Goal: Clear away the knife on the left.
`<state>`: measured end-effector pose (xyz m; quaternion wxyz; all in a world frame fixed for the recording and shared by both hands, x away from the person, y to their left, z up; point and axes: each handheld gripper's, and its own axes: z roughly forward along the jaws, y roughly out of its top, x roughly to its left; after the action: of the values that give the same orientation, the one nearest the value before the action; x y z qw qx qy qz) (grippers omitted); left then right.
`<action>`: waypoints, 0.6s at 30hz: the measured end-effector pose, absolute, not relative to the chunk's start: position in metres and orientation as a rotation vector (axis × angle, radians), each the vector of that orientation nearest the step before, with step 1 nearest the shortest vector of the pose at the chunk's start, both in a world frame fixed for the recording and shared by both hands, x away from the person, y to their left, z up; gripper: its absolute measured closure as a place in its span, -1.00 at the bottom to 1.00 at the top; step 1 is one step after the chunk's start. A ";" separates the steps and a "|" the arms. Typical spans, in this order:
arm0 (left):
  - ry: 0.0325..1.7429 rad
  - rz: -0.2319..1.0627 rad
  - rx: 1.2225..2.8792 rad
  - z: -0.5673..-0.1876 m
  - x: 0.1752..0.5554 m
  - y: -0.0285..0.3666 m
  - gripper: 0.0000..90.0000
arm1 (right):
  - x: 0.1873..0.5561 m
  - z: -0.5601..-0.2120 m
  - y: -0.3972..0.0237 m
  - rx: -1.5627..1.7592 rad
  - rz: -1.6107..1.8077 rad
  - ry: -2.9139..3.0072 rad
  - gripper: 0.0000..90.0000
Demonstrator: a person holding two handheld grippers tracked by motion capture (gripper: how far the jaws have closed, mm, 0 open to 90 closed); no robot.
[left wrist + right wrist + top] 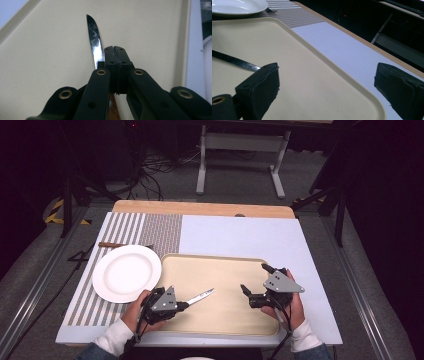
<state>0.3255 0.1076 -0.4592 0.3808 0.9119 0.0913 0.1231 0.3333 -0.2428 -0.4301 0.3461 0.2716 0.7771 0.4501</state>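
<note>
Knife (200, 296) juts from the closed left tool (184, 304) over the tray (225, 320).

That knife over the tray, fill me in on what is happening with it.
A person works with a hand-held gripper in each hand. The left hand-held gripper is shut on the knife near its handle, the blade pointing out over the beige tray. The right hand-held gripper stands open above the tray's right part, holding nothing. A white plate sits on the striped mat left of the tray, with a fork behind it.
</note>
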 end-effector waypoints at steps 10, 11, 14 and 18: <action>0.166 0.295 2.435 -0.468 0.338 0.086 1.00 | 0.334 -0.433 -0.241 0.700 1.155 2.034 -0.84; 0.163 0.296 2.432 -0.468 0.339 0.085 1.00 | 0.334 -0.433 -0.241 0.701 1.154 2.034 -0.84; 0.180 0.321 2.443 -0.467 0.340 0.086 1.00 | 0.334 -0.433 -0.241 0.701 1.154 2.037 -0.84; 0.222 0.341 2.459 -0.466 0.342 0.092 1.00 | 0.334 -0.433 -0.242 0.701 1.153 2.037 -0.84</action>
<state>0.3419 0.0922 -0.4661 0.3191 0.9350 0.0843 0.1296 0.3341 -0.2417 -0.4333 0.3420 0.2697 0.7835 0.4432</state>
